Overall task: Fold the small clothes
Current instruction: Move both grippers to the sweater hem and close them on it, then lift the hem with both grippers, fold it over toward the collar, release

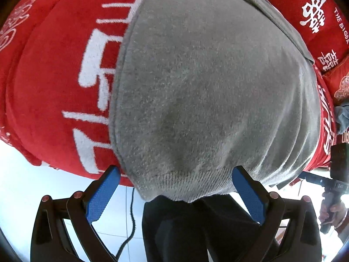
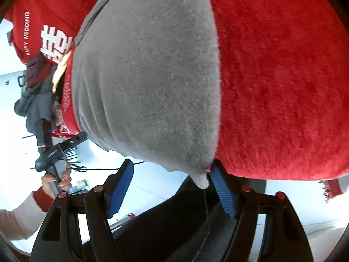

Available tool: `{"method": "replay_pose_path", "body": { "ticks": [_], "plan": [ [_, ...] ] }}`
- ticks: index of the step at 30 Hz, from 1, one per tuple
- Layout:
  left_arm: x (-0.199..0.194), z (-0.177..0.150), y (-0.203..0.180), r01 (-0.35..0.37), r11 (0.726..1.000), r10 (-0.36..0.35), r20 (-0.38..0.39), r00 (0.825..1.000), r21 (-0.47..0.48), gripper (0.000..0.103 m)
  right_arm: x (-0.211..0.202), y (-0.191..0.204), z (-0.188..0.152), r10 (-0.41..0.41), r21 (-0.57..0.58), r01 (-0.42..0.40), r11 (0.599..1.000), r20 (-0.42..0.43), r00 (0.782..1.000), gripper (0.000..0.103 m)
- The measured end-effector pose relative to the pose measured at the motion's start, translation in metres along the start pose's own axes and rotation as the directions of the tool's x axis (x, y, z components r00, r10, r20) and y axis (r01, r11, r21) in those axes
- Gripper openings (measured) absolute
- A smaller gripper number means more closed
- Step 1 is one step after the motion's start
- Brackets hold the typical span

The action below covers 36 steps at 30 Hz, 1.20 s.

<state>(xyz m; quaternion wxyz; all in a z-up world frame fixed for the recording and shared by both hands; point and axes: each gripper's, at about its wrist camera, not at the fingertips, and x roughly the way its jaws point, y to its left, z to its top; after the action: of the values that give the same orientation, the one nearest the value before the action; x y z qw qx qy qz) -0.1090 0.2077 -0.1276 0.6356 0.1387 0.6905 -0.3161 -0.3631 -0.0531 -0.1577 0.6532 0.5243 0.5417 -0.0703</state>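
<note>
Both claws, left (image 1: 175,193) and right (image 2: 172,188), are spread wide with nothing gripped at the near hem of the grey fleece garment (image 1: 207,87) laid on the red printed blanket (image 1: 50,100), so blanket pile could be pinched along with the hem.

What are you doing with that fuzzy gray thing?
A person is folding small clothes with a hand-held gripper in each hand. The gray garment lies flat on a red blanket with white characters, its near edge hanging over the side. The left gripper and the right gripper are both open at that edge, and neither has pinched the cloth yet.
</note>
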Motion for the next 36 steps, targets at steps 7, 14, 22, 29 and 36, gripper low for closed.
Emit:
{"method": "replay_pose_path", "body": {
  "ticks": [7, 14, 22, 29, 36],
  "plan": [
    [0.007, -0.003, -0.001, 0.071, 0.997, -0.071, 0.002, 0.997, -0.003, 0.103, 0.008, 0.010, 0.001, 0.111, -0.027, -0.111, 0.993, -0.006, 0.994, 0.078],
    [0.014, -0.014, 0.002, 0.113, 0.993, -0.112, -0.036, 0.993, 0.024, 0.101, 0.028, 0.014, 0.002, 0.184, -0.015, -0.185, 0.983, -0.050, 0.982, 0.078],
    [0.002, -0.016, 0.015, 0.132, 0.991, -0.133, -0.072, 0.988, -0.025, 0.018, 0.026, 0.005, 0.002, 0.277, 0.216, -0.279, 0.936, 0.041, 0.960, 0.013],
    [-0.040, -0.009, 0.012, 0.297, 0.954, -0.297, -0.001, 0.955, -0.029, 0.010, -0.003, 0.041, -0.002, 0.416, 0.186, -0.434, 0.881, 0.129, 0.900, 0.012],
    [-0.094, 0.027, -0.005, 0.392, 0.920, -0.391, 0.122, 0.912, 0.012, 0.010, -0.047, 0.079, 0.016, 0.509, 0.119, -0.551, 0.826, 0.265, 0.819, 0.012]
  ]
}}
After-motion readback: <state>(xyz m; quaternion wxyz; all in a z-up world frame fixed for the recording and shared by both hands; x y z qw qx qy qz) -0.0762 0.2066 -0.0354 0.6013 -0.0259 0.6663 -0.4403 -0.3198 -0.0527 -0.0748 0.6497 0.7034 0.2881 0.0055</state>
